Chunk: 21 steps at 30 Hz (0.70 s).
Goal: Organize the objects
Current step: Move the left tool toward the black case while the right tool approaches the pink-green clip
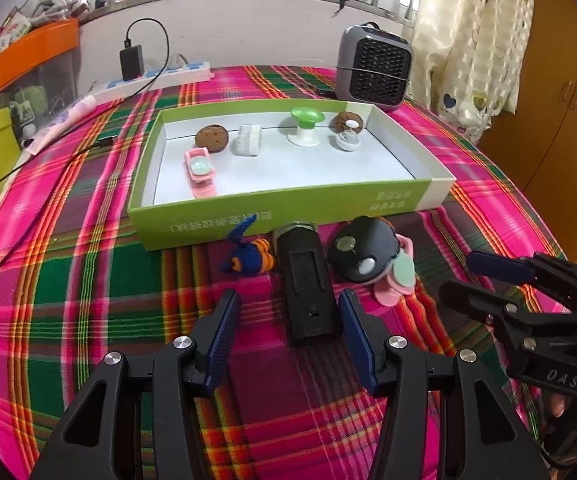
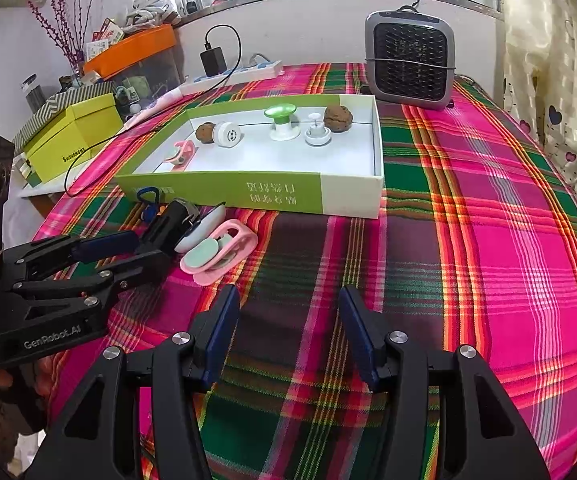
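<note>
Left wrist view: a bright plaid tablecloth (image 1: 88, 240) fills the foreground, with a barred window and a small grey heater (image 1: 374, 66) well beyond your fingers. Your left gripper (image 1: 288, 316) stands with its jaws apart, nothing clamped, and the near end of the black flashlight (image 1: 306, 284) lies right between the blue pads, apparently untouched. It's a long dark body with a clip strip along its top and a grey ring at the far end. I'd judge it rigid and fairly solid, smooth enough to roll or slip, so take it across the flat sides of the body, not the ring. Just left of it sits a soft blue-and-orange knitted toy (image 1: 248, 258), light and squashy; pinch its middle. To the right lies a round black gadget (image 1: 362, 254), resting on a pink clip (image 1: 396, 280). Beyond all three is the green tray (image 1: 288, 206), already holding small items.

Right wrist view: same cloth, heater (image 2: 408, 64) far ahead. Your right gripper (image 2: 288, 332) is open too, over bare cloth, holding nothing. The pink clip (image 2: 220, 254) lies ahead and left of it, thin, light plastic that may skid; grip across its narrow width. The left gripper (image 2: 128, 246) reaches in from the left at the flashlight (image 2: 172, 224). The tray (image 2: 248, 194) lies straight ahead.
</note>
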Each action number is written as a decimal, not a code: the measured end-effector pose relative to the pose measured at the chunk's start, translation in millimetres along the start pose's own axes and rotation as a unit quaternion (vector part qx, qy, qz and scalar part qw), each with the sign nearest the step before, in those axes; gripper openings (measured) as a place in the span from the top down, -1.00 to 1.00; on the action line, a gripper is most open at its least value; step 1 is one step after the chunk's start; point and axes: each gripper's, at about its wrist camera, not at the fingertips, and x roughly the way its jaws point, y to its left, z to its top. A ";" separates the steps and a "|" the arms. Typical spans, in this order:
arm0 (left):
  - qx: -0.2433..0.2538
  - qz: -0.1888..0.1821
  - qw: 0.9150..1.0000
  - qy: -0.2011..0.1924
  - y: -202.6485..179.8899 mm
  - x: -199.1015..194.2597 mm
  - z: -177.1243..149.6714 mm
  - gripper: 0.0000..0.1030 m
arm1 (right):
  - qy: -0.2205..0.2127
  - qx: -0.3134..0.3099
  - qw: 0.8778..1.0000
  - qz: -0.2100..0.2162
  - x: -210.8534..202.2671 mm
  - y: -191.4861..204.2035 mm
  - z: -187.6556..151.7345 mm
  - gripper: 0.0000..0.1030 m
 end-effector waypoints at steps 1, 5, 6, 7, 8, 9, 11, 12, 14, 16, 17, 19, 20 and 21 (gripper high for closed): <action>0.000 0.009 1.000 0.001 0.9 1.3 1.1 0.02 | 0.000 -0.002 1.000 0.002 0.4 0.9 0.1 -0.02; -0.002 0.022 1.000 0.002 4.8 2.7 3.1 0.02 | 0.003 -0.018 1.000 0.015 2.1 10.5 1.7 -0.02; -0.004 0.023 1.000 0.002 6.5 2.8 3.3 0.02 | 0.004 -0.024 1.000 0.017 3.3 14.2 2.5 -0.02; -0.005 0.023 1.000 0.001 7.3 2.9 3.3 0.02 | 0.005 -0.029 0.999 0.019 4.5 17.5 3.4 -0.02; -0.007 0.022 1.000 0.001 7.9 2.7 3.3 0.02 | 0.007 -0.034 0.999 0.022 6.1 21.3 4.4 -0.02; -0.007 0.023 1.000 0.002 8.8 2.3 2.9 0.02 | 0.007 -0.039 0.999 0.024 7.4 25.1 5.6 -0.02; -0.008 0.023 1.000 0.001 9.5 2.1 2.8 0.02 | 0.005 -0.047 0.999 0.028 9.4 31.3 7.9 -0.02; -0.009 0.022 1.000 0.001 10.3 1.6 2.6 0.02 | 0.005 -0.049 0.998 0.029 11.0 34.1 9.7 -0.02; -0.010 0.019 1.000 0.000 11.5 1.1 2.3 0.02 | 0.006 -0.052 0.998 0.029 13.6 37.2 12.8 -0.02; -0.010 0.018 1.000 0.000 11.8 1.0 2.3 0.02 | 0.008 -0.056 0.998 0.025 16.8 40.1 16.5 -0.02; -0.010 0.018 1.000 0.000 12.0 0.9 2.2 0.02 | 0.007 -0.057 0.998 0.024 17.7 41.5 18.3 -0.02; -0.010 0.017 1.000 0.000 12.7 0.8 2.6 0.02 | 0.002 -0.060 0.998 0.015 17.9 44.1 21.2 -0.02; -0.011 0.015 1.000 0.000 13.7 0.6 2.7 0.02 | 0.001 -0.062 0.998 0.009 17.9 44.7 21.8 -0.02; -0.011 0.013 1.000 0.000 13.6 0.6 3.0 0.02 | 0.001 -0.064 0.998 0.002 18.2 44.9 22.1 -0.02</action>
